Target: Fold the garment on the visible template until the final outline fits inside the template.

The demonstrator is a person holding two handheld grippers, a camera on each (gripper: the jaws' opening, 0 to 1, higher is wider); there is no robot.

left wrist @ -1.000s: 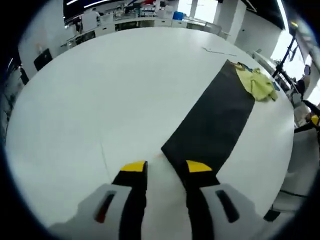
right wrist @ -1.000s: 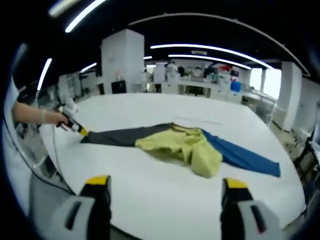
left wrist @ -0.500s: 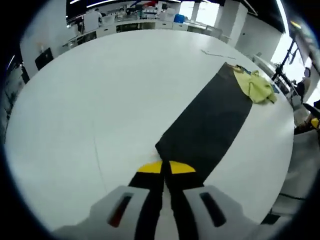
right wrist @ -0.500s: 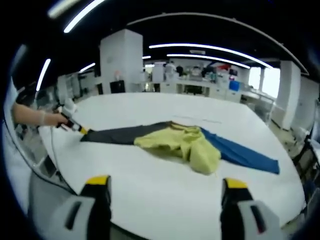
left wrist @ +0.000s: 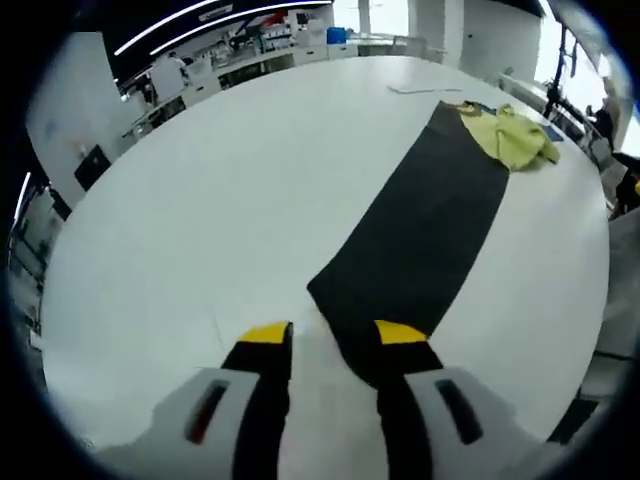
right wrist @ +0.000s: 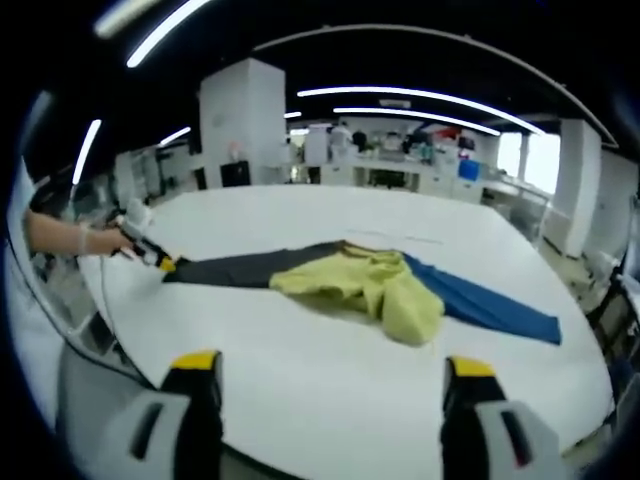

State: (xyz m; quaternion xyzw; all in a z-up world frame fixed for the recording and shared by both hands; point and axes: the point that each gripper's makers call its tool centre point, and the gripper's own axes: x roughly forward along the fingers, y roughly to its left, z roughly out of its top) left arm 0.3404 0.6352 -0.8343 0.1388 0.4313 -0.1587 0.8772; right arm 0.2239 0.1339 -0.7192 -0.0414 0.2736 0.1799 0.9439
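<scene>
A crumpled yellow garment (right wrist: 372,286) lies on a long flat template whose one end is black (right wrist: 240,270) and whose other end is blue (right wrist: 490,308). In the left gripper view the black strip (left wrist: 425,230) runs away to the upper right, with the yellow garment (left wrist: 515,135) at its far end. My left gripper (left wrist: 333,335) is open at the strip's near corner, its right jaw over the black edge. A hand holds that left gripper (right wrist: 158,261) at the strip's left tip. My right gripper (right wrist: 332,365) is open, well short of the garment, with nothing between its jaws.
Everything lies on a big round white table (left wrist: 230,180), whose near edge (right wrist: 330,455) runs just past my right jaws. Desks and shelving (right wrist: 400,150) stand far behind. A thin cord (left wrist: 425,90) lies on the table beyond the strip.
My left gripper was open, shut at the black strip's corner half a second ago, and is open again now. The right gripper and the garment have stayed put.
</scene>
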